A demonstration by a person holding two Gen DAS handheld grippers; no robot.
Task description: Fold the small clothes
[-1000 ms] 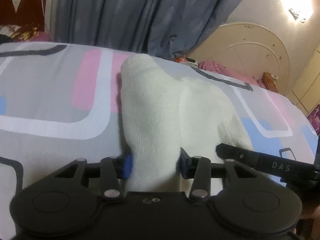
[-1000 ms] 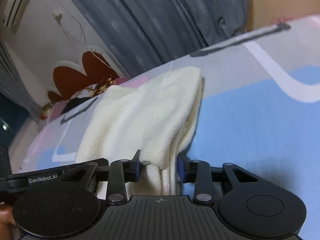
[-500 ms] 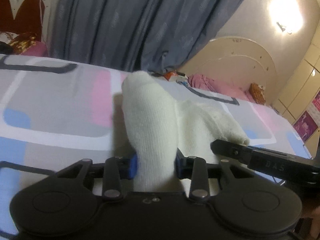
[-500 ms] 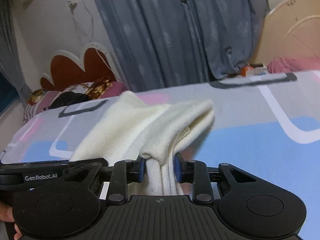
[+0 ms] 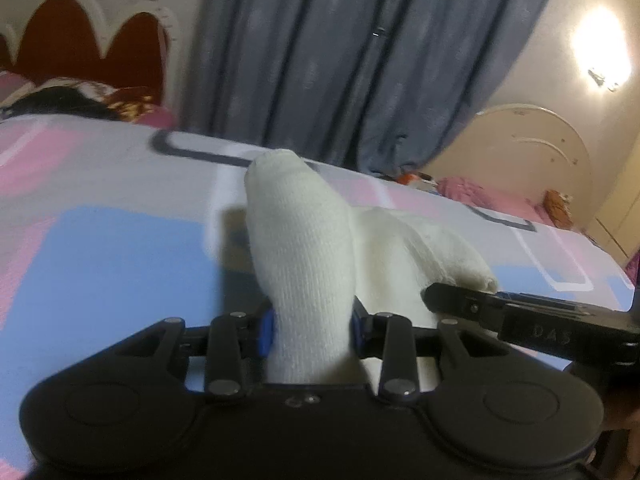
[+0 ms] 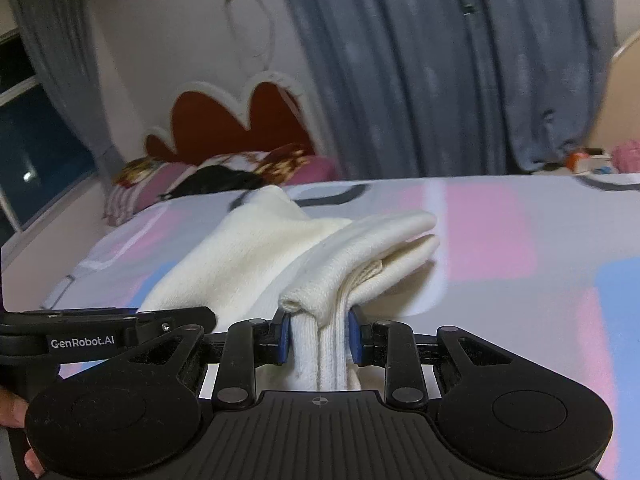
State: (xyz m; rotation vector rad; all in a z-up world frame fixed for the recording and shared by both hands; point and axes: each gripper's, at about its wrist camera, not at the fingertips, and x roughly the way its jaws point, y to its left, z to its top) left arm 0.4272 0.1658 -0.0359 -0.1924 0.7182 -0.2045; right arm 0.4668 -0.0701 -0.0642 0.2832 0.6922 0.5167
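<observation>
A cream knitted garment is held up over the bed between both grippers. My left gripper is shut on one bunched end of it, which sticks up ahead of the jaws. My right gripper is shut on the other end, a folded ribbed edge with several layers. The rest of the garment sags between them towards the sheet. The right gripper's body shows at the right of the left wrist view, the left gripper's body at the left of the right wrist view.
The bed has a sheet patterned in grey, pink and blue. A red scalloped headboard with pillows stands at one end. Grey curtains hang behind the bed. A cream headboard and pink bedding lie at the right.
Both grippers have lifted and swung with the garment; more of the room and headboard shows. The garment hangs narrower and more bunched than a second ago. Both grips have held.
</observation>
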